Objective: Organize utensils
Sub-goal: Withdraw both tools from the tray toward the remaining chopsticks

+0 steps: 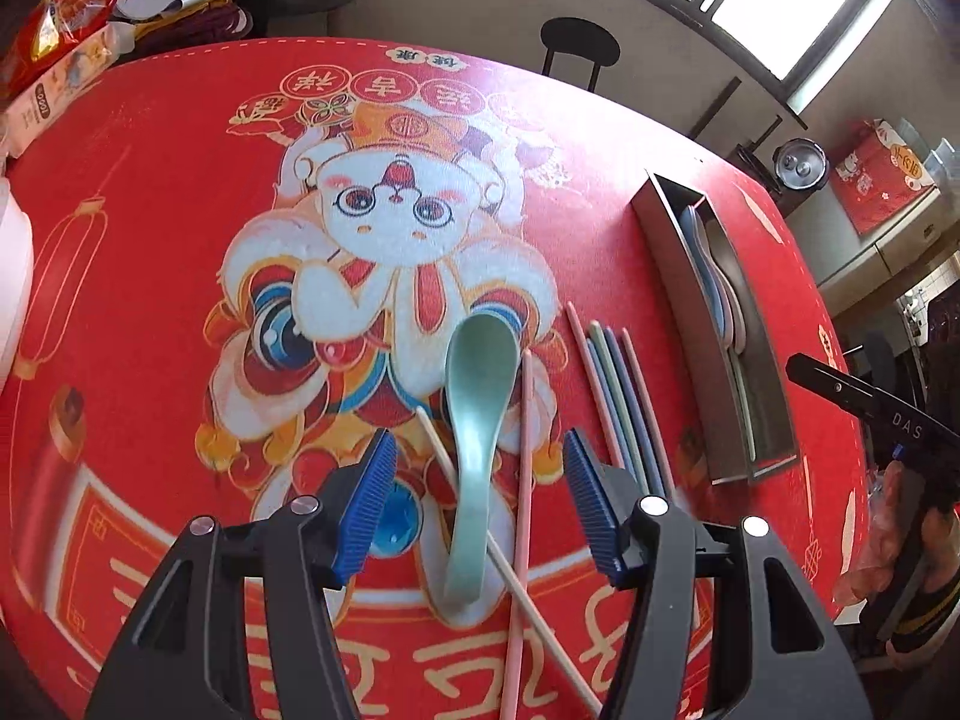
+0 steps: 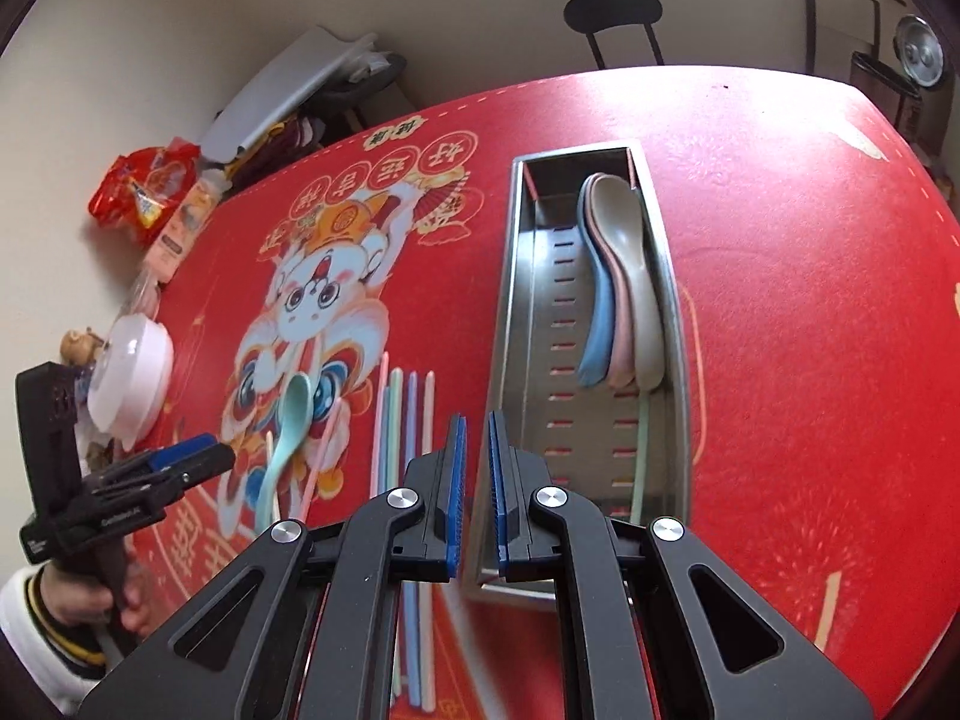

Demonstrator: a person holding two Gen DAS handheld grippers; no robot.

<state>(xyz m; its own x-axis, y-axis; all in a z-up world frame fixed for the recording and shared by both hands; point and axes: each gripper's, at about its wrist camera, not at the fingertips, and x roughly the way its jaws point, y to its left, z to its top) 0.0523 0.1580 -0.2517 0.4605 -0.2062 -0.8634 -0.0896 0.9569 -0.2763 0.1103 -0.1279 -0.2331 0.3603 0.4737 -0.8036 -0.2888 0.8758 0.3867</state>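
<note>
A mint-green spoon lies on the red printed tablecloth, its handle across a pink chopstick and a cream chopstick. My left gripper hangs open just above the handle, one blue pad on each side and neither touching it. The right wrist view shows this gripper beside the spoon. Several pastel chopsticks lie side by side to the right. A steel tray holds three stacked spoons and a green chopstick. My right gripper is shut and empty over the tray's near left edge.
Snack bags and a white lidded bowl sit along the table's left edge. A black chair stands behind the far edge. A hand in a white sleeve holds the left gripper.
</note>
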